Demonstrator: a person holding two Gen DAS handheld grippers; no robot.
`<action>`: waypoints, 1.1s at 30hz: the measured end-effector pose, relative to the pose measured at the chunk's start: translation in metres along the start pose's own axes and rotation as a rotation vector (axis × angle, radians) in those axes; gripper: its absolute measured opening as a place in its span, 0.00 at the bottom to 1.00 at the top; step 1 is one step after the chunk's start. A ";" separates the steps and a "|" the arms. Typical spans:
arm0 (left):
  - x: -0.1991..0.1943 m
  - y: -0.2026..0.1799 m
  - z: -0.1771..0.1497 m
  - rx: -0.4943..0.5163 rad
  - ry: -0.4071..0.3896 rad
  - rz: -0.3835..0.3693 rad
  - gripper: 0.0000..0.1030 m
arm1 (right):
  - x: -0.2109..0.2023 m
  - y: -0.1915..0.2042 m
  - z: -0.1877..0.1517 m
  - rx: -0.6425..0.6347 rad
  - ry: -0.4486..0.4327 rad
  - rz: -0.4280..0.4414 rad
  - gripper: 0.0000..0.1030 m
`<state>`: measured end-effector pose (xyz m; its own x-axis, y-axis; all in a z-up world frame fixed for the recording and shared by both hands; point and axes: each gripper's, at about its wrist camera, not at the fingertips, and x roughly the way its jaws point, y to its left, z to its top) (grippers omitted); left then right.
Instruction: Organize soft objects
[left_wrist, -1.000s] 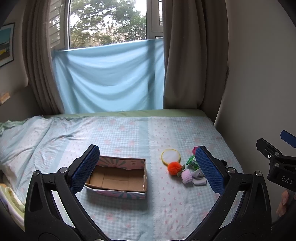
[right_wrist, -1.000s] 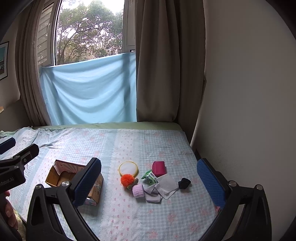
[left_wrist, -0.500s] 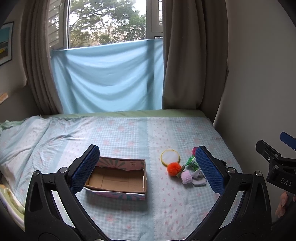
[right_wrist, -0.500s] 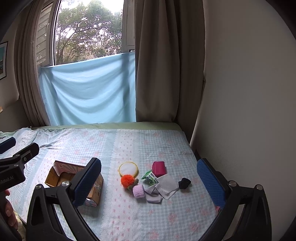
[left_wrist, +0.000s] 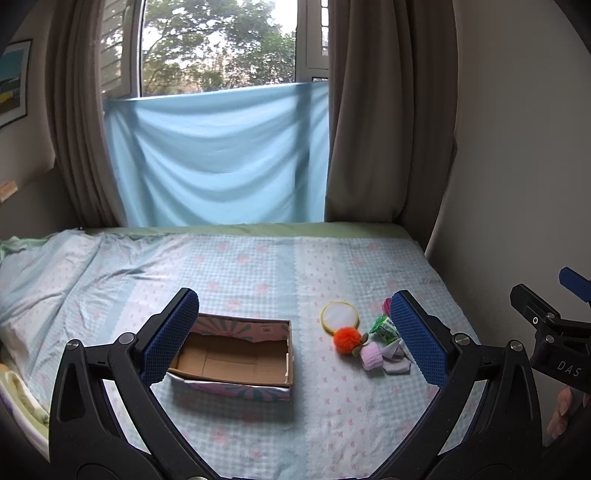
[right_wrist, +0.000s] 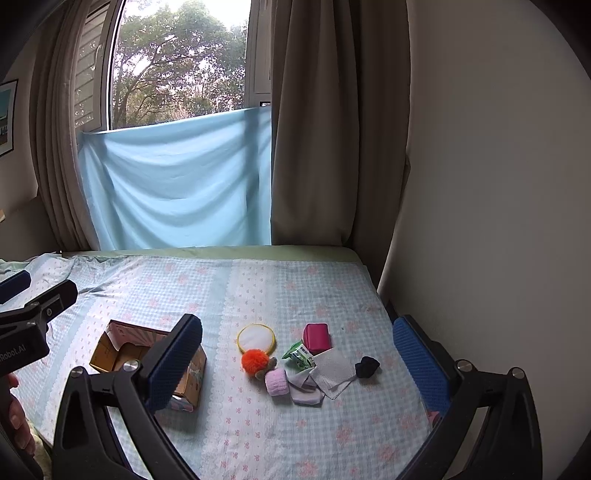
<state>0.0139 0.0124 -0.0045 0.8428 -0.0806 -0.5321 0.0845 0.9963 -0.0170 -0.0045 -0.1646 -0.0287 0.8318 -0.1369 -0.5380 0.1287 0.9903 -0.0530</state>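
Right tool (right_wrist: 295, 354), seen along its own fingers: jaws spread wide and empty, raised above the bed (right_wrist: 258, 435). The cluster of soft objects lies ahead of it and between its two blue pads (right_wrist: 417, 354), slightly toward the left pad. Nearest the tool sit the pink roll (right_wrist: 276, 382) and the pale sock (right_wrist: 306, 391), touching; just beyond, the white cloth (right_wrist: 332, 371), the orange pom-pom (right_wrist: 255, 361) and the green packet (right_wrist: 301, 355); farther on, the yellow-rimmed round pad (right_wrist: 256, 338) and the magenta pouch (right_wrist: 316, 333). A dark bundle (right_wrist: 367, 366) lies apart, toward the right pad.

Left tool (left_wrist: 295, 339): jaws likewise wide and empty. The open cardboard box (left_wrist: 236, 360) lies straight ahead between its pads, long axis running across the tool's line of sight; the cluster, with the pom-pom (left_wrist: 347, 339) at its near-left edge, sits off toward the right pad and is partly hidden by it.

Judgement: the right tool is nearer the objects, the left tool nearer the box; nothing appears to be in the box yet.
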 end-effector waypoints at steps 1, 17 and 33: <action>-0.001 0.001 0.000 -0.001 -0.001 0.000 0.99 | 0.000 0.000 0.000 -0.001 -0.001 0.000 1.00; -0.002 0.005 0.002 -0.002 -0.004 -0.013 1.00 | -0.004 0.003 0.000 0.009 -0.005 -0.010 1.00; 0.140 -0.020 0.016 0.062 0.229 -0.163 0.99 | 0.052 -0.016 0.007 0.127 0.080 -0.118 1.00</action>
<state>0.1384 -0.0190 -0.0652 0.6738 -0.2237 -0.7042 0.2476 0.9663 -0.0701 0.0404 -0.1879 -0.0503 0.7621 -0.2440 -0.5998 0.2936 0.9558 -0.0157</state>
